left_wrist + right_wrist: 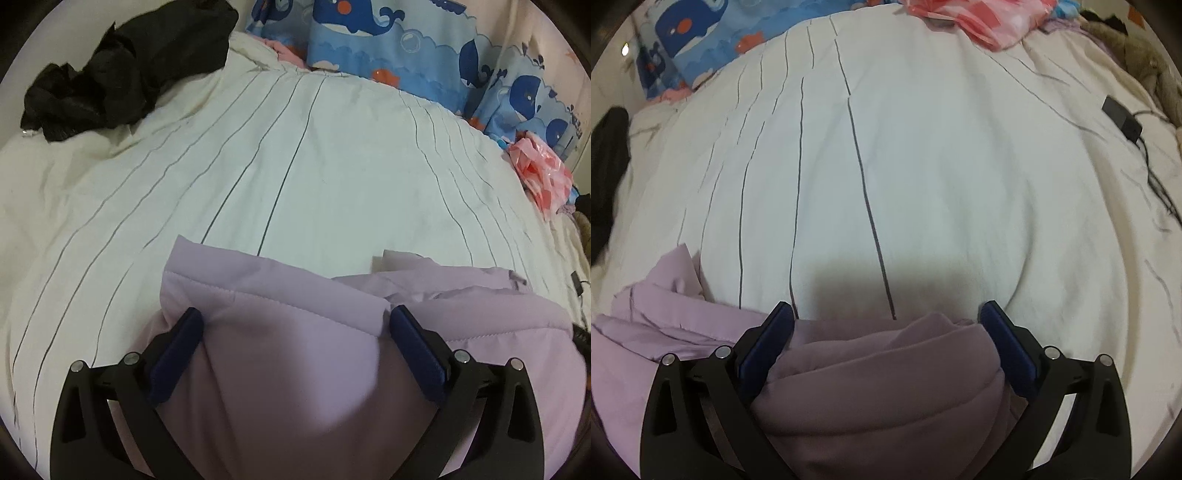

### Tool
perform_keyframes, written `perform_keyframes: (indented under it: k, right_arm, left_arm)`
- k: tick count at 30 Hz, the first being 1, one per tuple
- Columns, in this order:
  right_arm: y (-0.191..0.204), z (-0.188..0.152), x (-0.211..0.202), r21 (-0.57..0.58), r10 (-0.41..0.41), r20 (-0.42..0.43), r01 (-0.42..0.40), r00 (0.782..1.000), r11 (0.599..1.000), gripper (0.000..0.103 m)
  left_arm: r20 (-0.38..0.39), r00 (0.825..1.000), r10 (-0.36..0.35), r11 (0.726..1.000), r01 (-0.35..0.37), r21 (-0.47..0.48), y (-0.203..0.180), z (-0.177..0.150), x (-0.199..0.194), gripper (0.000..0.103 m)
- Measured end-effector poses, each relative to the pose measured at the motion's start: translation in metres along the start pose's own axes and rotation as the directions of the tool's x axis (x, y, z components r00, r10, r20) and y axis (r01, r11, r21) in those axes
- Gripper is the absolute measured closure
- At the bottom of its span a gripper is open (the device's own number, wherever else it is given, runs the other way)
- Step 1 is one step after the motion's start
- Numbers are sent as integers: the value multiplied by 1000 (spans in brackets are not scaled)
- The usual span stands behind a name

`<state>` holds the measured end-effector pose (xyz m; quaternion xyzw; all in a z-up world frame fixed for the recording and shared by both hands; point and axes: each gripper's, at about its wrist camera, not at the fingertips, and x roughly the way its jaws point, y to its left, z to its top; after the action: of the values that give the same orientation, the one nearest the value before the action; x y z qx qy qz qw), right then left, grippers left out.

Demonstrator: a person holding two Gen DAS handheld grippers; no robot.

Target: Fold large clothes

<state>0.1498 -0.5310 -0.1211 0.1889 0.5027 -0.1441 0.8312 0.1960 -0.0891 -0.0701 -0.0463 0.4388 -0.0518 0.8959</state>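
Observation:
A lilac padded jacket (288,354) lies bunched on a white striped duvet (295,166). My left gripper (295,317) is open, its blue pads (177,354) spread wide on either side of a stitched fold of the jacket. In the right wrist view the same jacket (882,384) lies in rolled folds between the wide-open fingers of my right gripper (886,314), at the duvet's (905,166) near edge. Neither gripper pinches the fabric.
A black garment (122,62) lies heaped at the far left. A blue whale-print quilt (406,44) runs along the back. A pink plastic bag (543,173) sits at the right. A black charger and cable (1123,118) lie on the duvet at the right.

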Motion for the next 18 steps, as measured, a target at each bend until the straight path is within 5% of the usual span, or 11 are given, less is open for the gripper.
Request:
perform_keyframes:
  k: [10,12,15,18]
  right_arm:
    - [0,-10,-12,-2,-24,18,24,1000,1000,6]
    - [8,-5,-35,-25,-34,96,37,995,999,6]
    - [38,-3,-84,-80,58,289,-37,955,996,6]
    - [90,-8,-97,-233,134,286,-66,949,970,6]
  left_arm:
    - [46,999,13,1000,-13,1,4,-2,-4,6]
    - [49,999,23,1000,-23,9,3,-4,-2,6]
    - [58,998,28,1000,-28,14,2,-4,-2,6]
    - [65,998,27,1000,-28,13,3,-5,-4,6]
